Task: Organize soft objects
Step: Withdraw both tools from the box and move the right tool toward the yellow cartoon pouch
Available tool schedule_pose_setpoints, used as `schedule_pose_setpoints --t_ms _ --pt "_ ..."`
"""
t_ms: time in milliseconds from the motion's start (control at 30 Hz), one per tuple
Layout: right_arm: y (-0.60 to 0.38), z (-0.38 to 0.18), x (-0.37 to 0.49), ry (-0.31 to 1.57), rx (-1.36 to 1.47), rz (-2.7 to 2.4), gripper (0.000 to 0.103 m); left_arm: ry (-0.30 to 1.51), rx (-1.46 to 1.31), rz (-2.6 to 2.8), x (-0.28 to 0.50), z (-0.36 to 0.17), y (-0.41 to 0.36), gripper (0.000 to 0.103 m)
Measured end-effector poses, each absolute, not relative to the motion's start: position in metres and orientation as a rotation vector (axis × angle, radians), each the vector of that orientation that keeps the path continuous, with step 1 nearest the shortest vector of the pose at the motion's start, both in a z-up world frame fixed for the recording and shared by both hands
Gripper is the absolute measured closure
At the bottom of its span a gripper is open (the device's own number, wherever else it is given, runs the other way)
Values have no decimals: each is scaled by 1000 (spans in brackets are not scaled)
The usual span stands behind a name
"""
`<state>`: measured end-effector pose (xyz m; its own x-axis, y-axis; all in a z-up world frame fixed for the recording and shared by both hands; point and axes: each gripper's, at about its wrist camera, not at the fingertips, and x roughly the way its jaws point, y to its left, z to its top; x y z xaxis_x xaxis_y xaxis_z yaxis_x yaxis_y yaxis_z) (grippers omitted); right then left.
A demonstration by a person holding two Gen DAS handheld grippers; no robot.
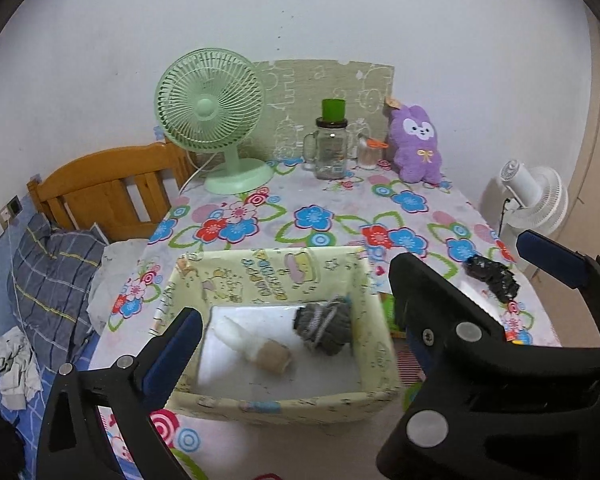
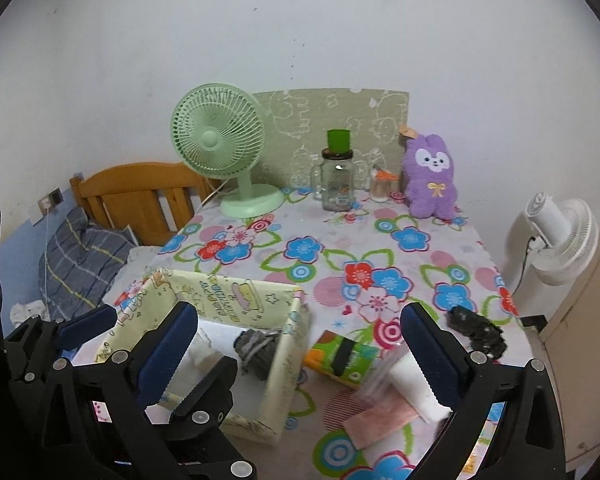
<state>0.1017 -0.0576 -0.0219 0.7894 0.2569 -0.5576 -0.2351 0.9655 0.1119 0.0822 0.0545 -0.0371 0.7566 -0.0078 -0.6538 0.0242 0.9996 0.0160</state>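
Soft, even indoor light; heavy fisheye warp, dark vignetted corners, slight blur.

The table (image 2: 380,240), covered by a flowered cloth, carries a cream fabric box (image 2: 284,360), a green fan (image 2: 220,144), a glass jar (image 2: 337,184), a purple plush rabbit (image 2: 430,180) and a black crumpled cloth (image 2: 476,330).

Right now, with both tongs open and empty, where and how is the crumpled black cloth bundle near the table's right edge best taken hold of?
Probably across the middle of the crumpled black cloth bundle, coming from above. It lies flat and elongated on the flowered tablecloth, clear of the yellow fabric box, so closing across its narrow width should gather the folds. The right tongs sit nearest.
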Motion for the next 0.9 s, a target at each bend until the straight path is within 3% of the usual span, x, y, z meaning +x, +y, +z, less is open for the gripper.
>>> schedule_pose_setpoints --t_ms 900 --pt "-143 -27 61 581 24 137 1 688 15 -110 54 -44 -27 0"
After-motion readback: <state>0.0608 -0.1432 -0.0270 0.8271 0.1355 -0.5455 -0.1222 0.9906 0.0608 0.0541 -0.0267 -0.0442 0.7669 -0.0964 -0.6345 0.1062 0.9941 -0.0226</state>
